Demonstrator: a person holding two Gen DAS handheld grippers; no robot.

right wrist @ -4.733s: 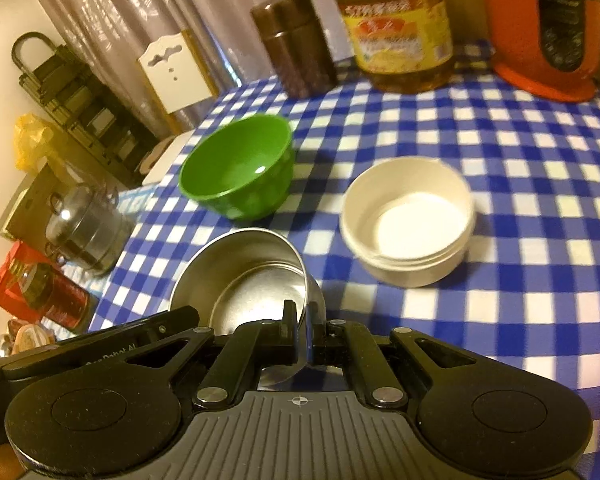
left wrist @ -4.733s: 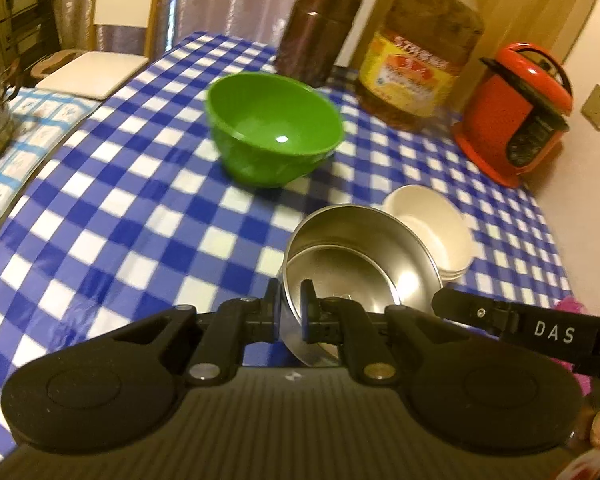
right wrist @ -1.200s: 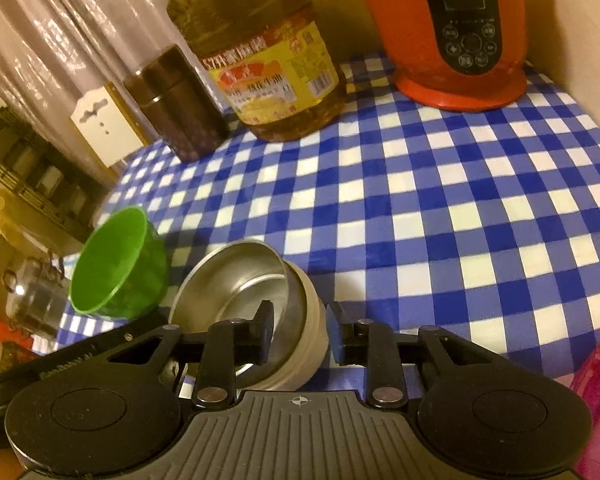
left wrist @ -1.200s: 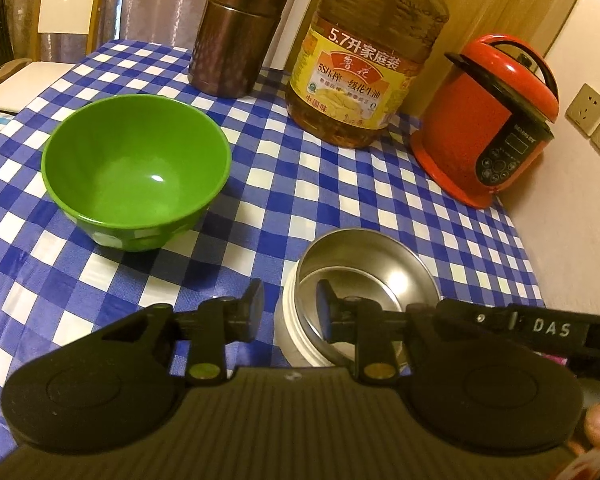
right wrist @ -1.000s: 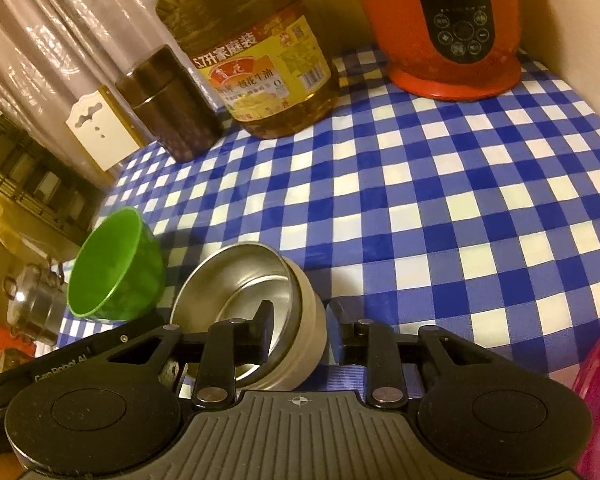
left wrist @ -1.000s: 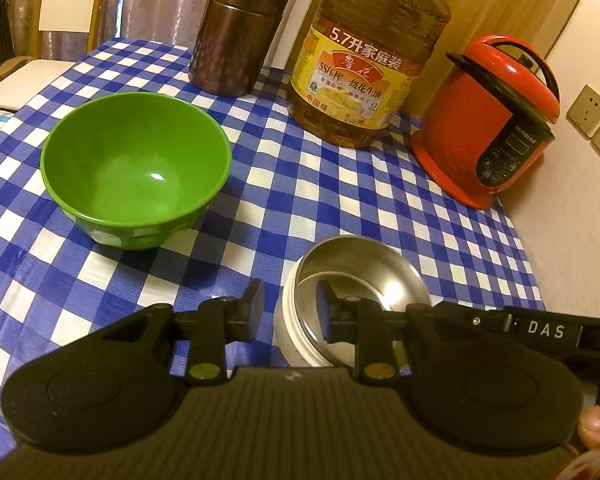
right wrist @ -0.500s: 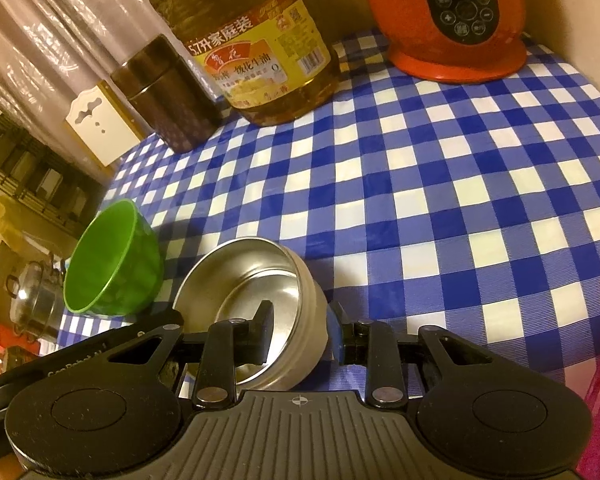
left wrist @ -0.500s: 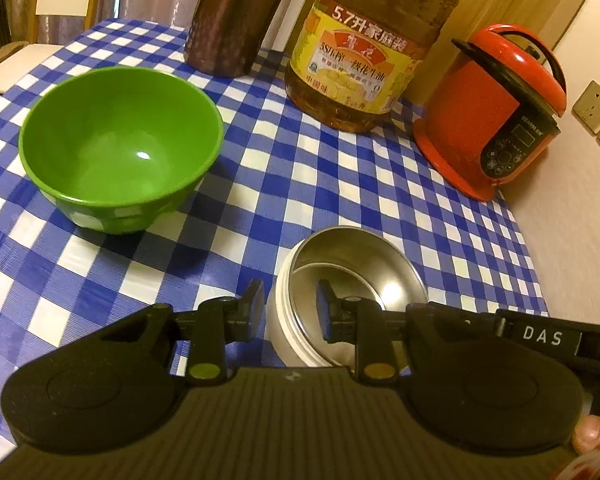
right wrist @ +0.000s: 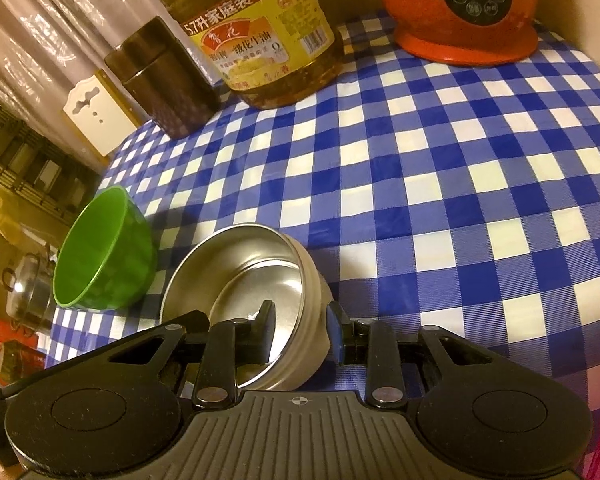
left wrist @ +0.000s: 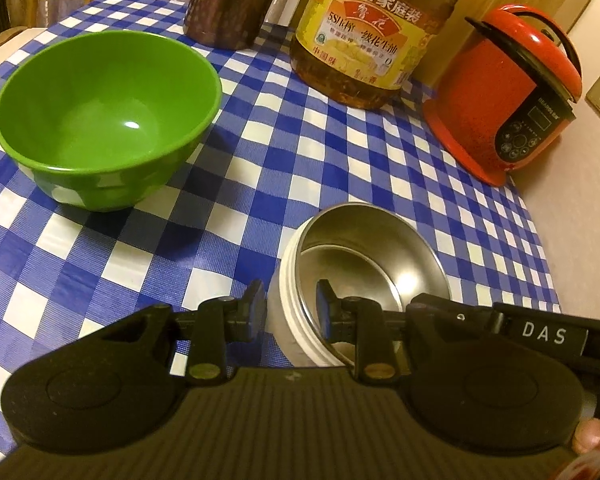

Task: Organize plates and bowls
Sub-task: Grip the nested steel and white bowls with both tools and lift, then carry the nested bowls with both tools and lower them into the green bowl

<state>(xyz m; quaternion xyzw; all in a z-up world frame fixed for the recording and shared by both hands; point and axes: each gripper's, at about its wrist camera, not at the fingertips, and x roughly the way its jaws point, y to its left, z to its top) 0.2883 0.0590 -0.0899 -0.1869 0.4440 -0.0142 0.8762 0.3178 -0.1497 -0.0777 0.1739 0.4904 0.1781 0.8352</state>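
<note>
A steel bowl (left wrist: 370, 254) sits nested inside a white bowl (left wrist: 286, 312) on the blue checked tablecloth (left wrist: 296, 152). My left gripper (left wrist: 288, 312) is open and straddles the near-left rims of the two bowls, one finger outside and one inside. My right gripper (right wrist: 300, 338) is open and straddles the stack's other rim. The steel bowl (right wrist: 240, 276) also shows in the right wrist view. A green bowl (left wrist: 104, 116) stands empty to the left; it also shows in the right wrist view (right wrist: 100, 252).
A large oil bottle (left wrist: 372, 32), a brown canister (left wrist: 232, 4) and a red rice cooker (left wrist: 508, 104) stand along the back of the table. A wall runs along the right. A steel pot (right wrist: 28, 292) sits off the table's left side.
Both grippers, shut on the steel bowl 4.7 s ago, now stand open over the white bowl with it nested inside. In the last second both views crept forward.
</note>
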